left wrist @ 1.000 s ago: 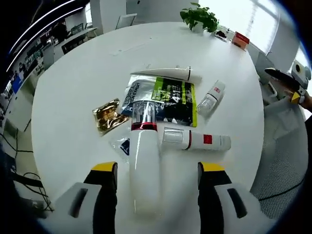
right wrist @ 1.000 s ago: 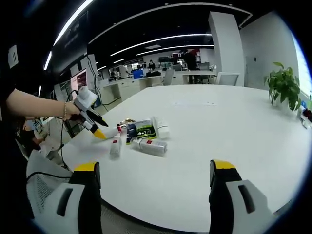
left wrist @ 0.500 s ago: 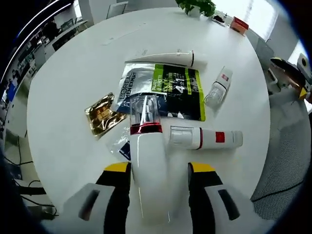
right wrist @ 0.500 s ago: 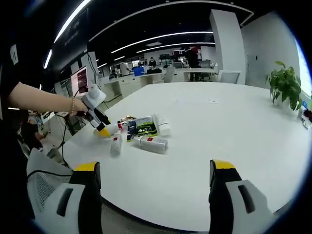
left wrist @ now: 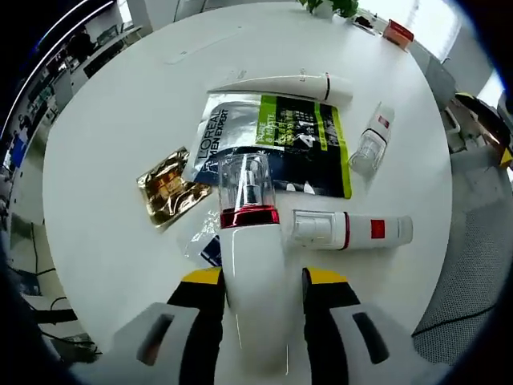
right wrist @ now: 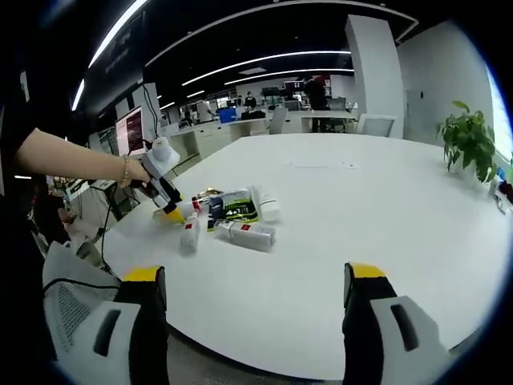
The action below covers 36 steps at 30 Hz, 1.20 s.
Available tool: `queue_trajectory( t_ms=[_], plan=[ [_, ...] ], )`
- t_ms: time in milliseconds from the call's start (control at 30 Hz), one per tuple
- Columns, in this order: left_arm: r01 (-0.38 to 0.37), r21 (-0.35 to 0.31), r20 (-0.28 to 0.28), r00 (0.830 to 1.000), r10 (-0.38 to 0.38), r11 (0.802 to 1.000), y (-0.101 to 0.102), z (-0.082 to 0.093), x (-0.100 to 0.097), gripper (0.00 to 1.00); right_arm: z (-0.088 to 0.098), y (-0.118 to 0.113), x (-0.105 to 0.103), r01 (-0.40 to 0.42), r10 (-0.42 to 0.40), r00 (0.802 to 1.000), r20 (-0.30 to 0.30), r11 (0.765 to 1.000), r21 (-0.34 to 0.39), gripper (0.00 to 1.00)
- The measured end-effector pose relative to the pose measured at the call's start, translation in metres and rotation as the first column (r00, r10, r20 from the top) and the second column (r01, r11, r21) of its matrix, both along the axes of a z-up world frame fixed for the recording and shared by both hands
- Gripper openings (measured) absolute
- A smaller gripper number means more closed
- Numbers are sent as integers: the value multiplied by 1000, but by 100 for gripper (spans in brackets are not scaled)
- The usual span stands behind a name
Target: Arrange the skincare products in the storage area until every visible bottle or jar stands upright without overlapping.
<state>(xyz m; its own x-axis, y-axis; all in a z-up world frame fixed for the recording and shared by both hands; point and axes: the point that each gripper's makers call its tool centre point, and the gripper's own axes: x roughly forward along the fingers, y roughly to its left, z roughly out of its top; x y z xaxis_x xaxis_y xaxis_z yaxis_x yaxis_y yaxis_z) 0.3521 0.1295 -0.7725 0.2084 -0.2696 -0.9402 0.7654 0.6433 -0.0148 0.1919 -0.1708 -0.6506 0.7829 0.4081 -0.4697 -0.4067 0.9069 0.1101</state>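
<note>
Left gripper (left wrist: pixel 255 301) clamping white bottle (left wrist: pixel 255 273), "L'OREAL" sachet (left wrist: pixel 272 144) beyond

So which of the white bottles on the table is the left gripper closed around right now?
The large white bottle with the red band and clear cap, lying lengthwise between the left gripper jaws. The other white bottles and the tube lie apart from it, untouched.

Left gripper view: looking steeply down, close over the bottles (left wrist: pixel 255 265) on the white table (left wrist: pixel 112 120).
Right gripper view: sitting low at the table (right wrist: pixel 361 233) edge — facing across it, well back.
Shared: the same bottles (right wrist: pixel 240 233) — seen near and far.
</note>
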Motion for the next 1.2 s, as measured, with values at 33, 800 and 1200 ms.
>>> queue_trajectory(
  t_ms=[33, 800, 1200],
  plan=[
    [-5, 2, -2, 1000, 5, 1000, 1, 1, 1, 34, 0, 0, 0, 0, 0, 1000, 2, 1000, -2, 91],
    [-91, -14, -2, 996, 91, 996, 5, 2, 6, 32, 3, 1, 1, -1, 2, 1000, 23, 1000, -16, 90],
    [-163, -190, -16, 987, 163, 968, -6, 41, -16, 31, 6, 4, 0, -22, 23, 999, 41, 1000, -17, 89]
  ],
)
